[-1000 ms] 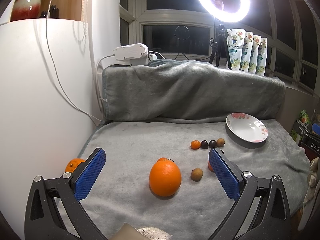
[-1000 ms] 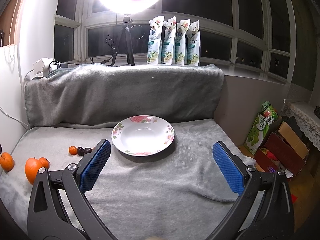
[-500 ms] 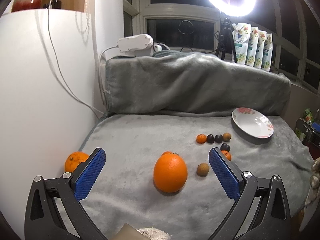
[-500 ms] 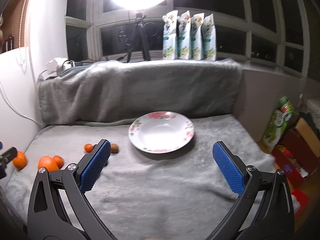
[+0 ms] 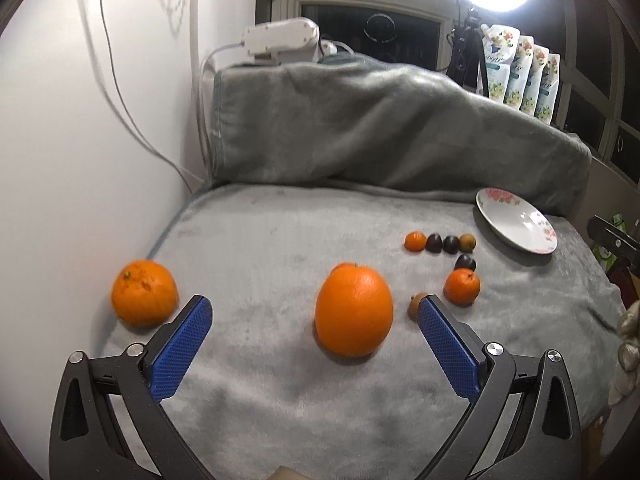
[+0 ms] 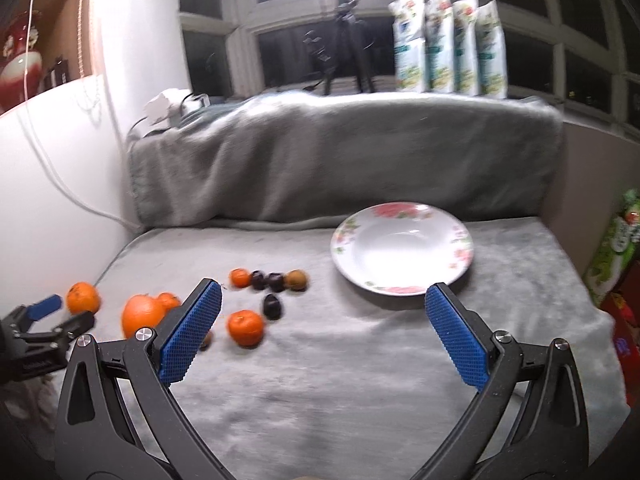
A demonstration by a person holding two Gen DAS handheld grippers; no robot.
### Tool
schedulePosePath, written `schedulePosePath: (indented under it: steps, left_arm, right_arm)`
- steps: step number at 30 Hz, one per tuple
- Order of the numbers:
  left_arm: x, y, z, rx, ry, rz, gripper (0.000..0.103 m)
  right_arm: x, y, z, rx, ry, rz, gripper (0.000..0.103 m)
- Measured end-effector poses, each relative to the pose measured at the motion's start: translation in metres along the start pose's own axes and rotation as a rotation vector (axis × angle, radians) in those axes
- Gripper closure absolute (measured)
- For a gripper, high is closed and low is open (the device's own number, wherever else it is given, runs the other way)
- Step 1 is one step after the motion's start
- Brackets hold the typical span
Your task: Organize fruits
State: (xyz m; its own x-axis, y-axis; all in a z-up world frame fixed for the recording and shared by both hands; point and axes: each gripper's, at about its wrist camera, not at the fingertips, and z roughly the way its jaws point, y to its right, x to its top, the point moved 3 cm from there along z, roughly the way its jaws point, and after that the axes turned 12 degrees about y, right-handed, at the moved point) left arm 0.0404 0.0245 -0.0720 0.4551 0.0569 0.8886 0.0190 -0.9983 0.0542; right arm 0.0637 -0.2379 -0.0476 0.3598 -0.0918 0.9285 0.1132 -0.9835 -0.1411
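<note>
A big orange lies on the grey blanket, just beyond my open left gripper and between its blue pads. A second orange sits to its left by the white wall. A small mandarin, a brown fruit, a dark fruit and a row of several small fruits lie to the right. The flowered white plate stands empty at the far right of the blanket. My right gripper is open and empty, above the blanket before the plate, with the mandarin at its left.
A blanket-covered backrest rises behind the fruit, a white wall with hanging cables closes the left side. Pouches, a tripod and a ring light stand on the window sill. Boxes and bags sit beyond the blanket's right edge.
My left gripper has moved closer to the big orange, which now looks larger between the pads. The right gripper has swung left, bringing the fruit cluster into its view.
</note>
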Motion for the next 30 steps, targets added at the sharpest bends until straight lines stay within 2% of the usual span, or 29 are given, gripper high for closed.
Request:
schedulePosePath:
  steps: [6, 9, 15, 21, 23, 25, 28, 30]
  left_arm:
    - [-0.013, -0.007, 0.009, -0.030, -0.044, -0.038, 0.013]
    - [-0.020, -0.008, 0.014, -0.067, -0.075, -0.066, 0.017]
    - [-0.031, -0.010, 0.024, -0.154, -0.131, -0.149, 0.024]
    - [-0.042, -0.009, 0.036, -0.215, -0.183, -0.208, 0.033]
    - [-0.044, -0.008, 0.037, -0.228, -0.190, -0.218, 0.036]
    - [-0.046, -0.008, 0.039, -0.240, -0.196, -0.227, 0.038]
    - [-0.047, -0.009, 0.044, -0.251, -0.206, -0.241, 0.039]
    - [-0.048, -0.008, 0.046, -0.260, -0.213, -0.251, 0.045]
  right_arm:
    - [-0.004, -0.031, 0.029, 0.141, -0.091, -0.011, 0.000]
    - [-0.008, -0.049, 0.044, 0.221, -0.151, -0.001, 0.000]
    - [-0.017, -0.084, 0.070, 0.385, -0.274, 0.029, 0.006]
    - [-0.032, -0.109, 0.093, 0.490, -0.384, 0.061, 0.012]
    - [-0.038, -0.116, 0.101, 0.516, -0.423, 0.077, 0.019]
    - [-0.044, -0.122, 0.109, 0.543, -0.463, 0.099, 0.022]
    - [-0.050, -0.129, 0.118, 0.566, -0.501, 0.130, 0.022]
    - [-0.051, -0.134, 0.122, 0.580, -0.514, 0.141, 0.022]
